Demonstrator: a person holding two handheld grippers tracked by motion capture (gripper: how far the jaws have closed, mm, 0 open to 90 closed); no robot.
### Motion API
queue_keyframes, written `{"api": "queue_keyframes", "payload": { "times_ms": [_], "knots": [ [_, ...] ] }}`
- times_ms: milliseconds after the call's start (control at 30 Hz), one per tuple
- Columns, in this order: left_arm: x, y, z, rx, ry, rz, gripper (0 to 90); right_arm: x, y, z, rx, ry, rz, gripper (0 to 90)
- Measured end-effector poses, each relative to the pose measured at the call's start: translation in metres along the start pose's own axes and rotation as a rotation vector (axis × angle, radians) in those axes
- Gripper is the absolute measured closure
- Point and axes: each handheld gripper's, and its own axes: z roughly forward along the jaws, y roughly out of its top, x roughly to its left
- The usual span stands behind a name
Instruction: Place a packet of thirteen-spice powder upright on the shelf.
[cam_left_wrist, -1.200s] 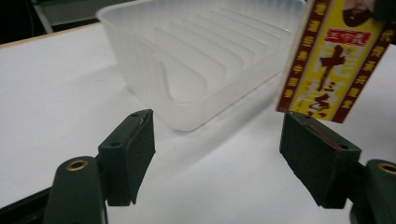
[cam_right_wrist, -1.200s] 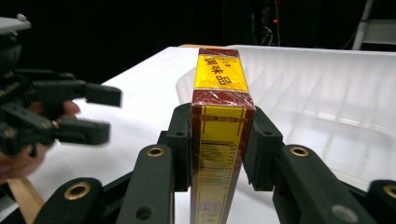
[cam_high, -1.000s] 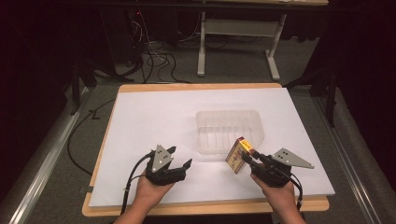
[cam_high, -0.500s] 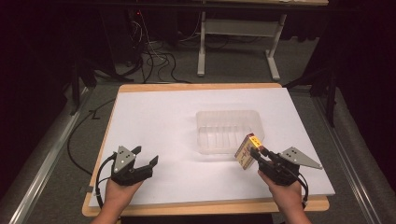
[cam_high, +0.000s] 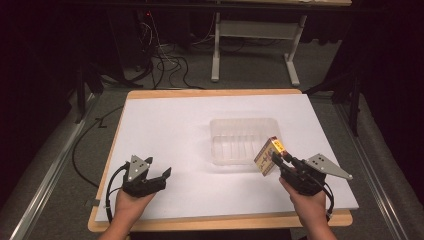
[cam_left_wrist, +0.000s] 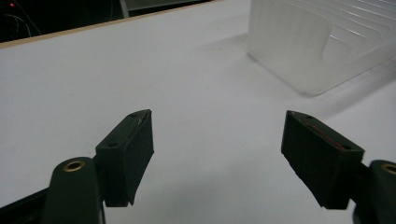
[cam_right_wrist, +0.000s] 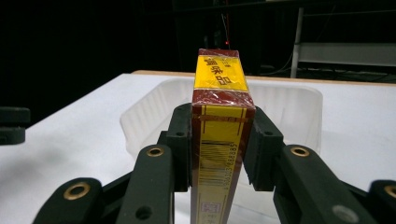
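Right hand-held gripper | clamps box (tilted) | beside tray

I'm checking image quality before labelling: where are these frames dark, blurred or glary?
High view: white table evenly lit, surroundings nearly black, clear tray faint against it. Left gripper view: soft focus, tray translucent with mild sheen, left gripper jaws dim. Right gripper view: box sharp, wrap slightly glossy, background dark, tray washed out.

Tongs spread wide over white table, clear tray beyond.
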Motion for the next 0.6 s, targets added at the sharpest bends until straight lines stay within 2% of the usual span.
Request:
{"api": "queue_keyframes", "payload": {
  "times_ms": [233, 300, 367, 467, 600],
  "knots": [
    [-0.002, 0.000, -0.004, -0.013, -0.010, 0.004, 25.4, 0.004, 0.007, 0.007, -0.027, -0.015, -0.004, 68.2],
    [-0.001, -0.001, -0.006, -0.012, -0.016, -0.001, 24.9, 0.006, 0.009, 0.010, -0.039, -0.030, -0.005, 68.2],
    [-0.001, -0.001, -0.006, 0.002, -0.041, -0.002, 23.7, 0.008, 0.011, 0.012, -0.051, -0.042, -0.006, 68.2],
    [-0.003, 0.000, -0.008, -0.002, -0.040, 0.016, 22.5, 0.009, 0.014, 0.017, -0.059, -0.069, -0.016, 68.2],
    [-0.003, 0.000, -0.005, -0.001, -0.057, 0.016, 22.5, 0.010, 0.017, 0.025, -0.058, -0.111, -0.025, 68.2]
  ]
}}
